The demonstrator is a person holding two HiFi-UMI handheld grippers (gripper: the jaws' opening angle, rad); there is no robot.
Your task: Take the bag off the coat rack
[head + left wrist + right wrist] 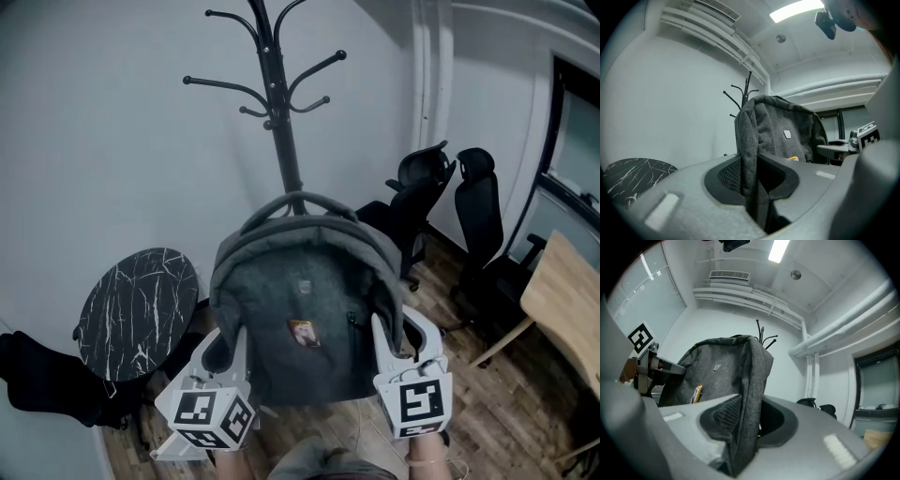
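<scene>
Bag [305,300] is hanging between both grippers, off hooks of coat rack [279,122] beyond. Left gripper [228,342] is pinching its left edge fabric, right gripper [386,333] its right edge, jaws narrowly parted by cloth. Two-sided grip is probably preventing tilting.

bag [305,300]: grey fabric backpack, orange tag on front, top handle arched; upright, before lower pole of coat rack [284,150], below its hooks. coat rack: black, curved arms, upright.

Matt grey woven-cloth bag [300,291]; black metal coat rack [284,141]; marble-look table [136,309].
</scene>
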